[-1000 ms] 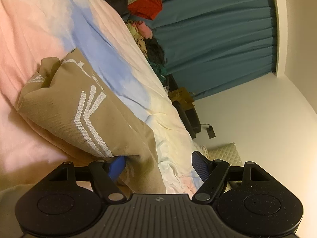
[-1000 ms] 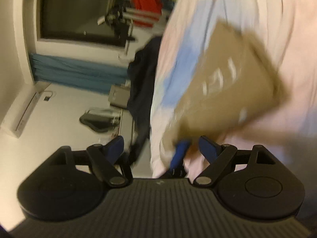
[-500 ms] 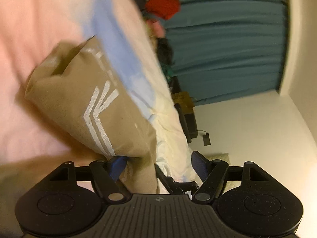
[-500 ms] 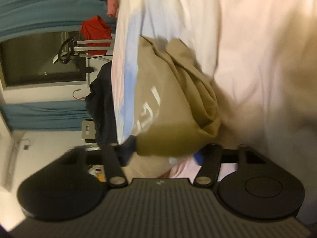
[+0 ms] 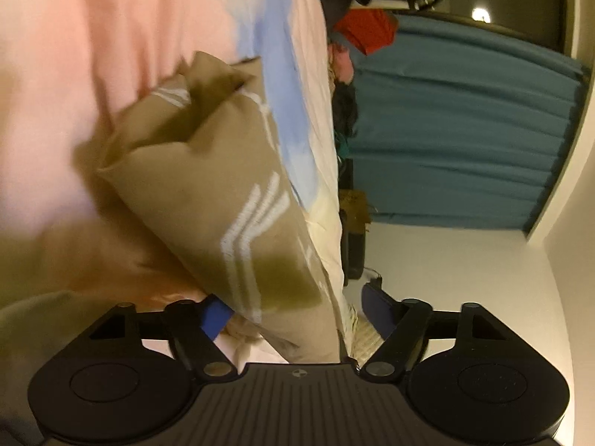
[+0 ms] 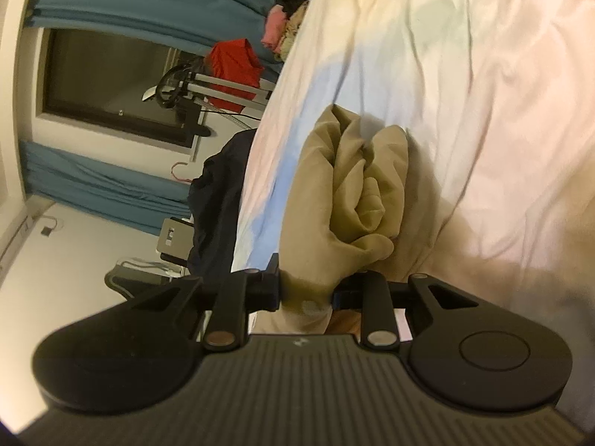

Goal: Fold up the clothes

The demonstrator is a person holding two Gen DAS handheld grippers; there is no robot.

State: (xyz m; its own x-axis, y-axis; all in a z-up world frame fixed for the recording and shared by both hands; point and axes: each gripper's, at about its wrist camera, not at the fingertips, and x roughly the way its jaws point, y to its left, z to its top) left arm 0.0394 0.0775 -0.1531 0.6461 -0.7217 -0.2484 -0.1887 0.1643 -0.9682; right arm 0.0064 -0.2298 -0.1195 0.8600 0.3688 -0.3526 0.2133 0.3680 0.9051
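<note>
**Tan garment bunched on the bed, pinched on one side**

Motion blur softens much of the left wrist view, and each gripper body cuts off the nearest cloth. The tan garment [image 5: 208, 200] lies crumpled on the pastel bed sheet [image 5: 111, 44]. In the left wrist view its white chevron stripes show; the right wrist view shows only rolled plain folds [image 6: 357, 186]. The left gripper [image 5: 293, 308] has its jaws spread and closing, garment edge between them; the left blue pad [image 5: 215, 314] meets cloth, while the right one stands apart. The right gripper [image 6: 305, 290] is closing its jaws, pinching a gather of the garment. Teal curtains [image 5: 465, 130] and a red item [image 6: 234, 61] stand beyond the bed.
</note>
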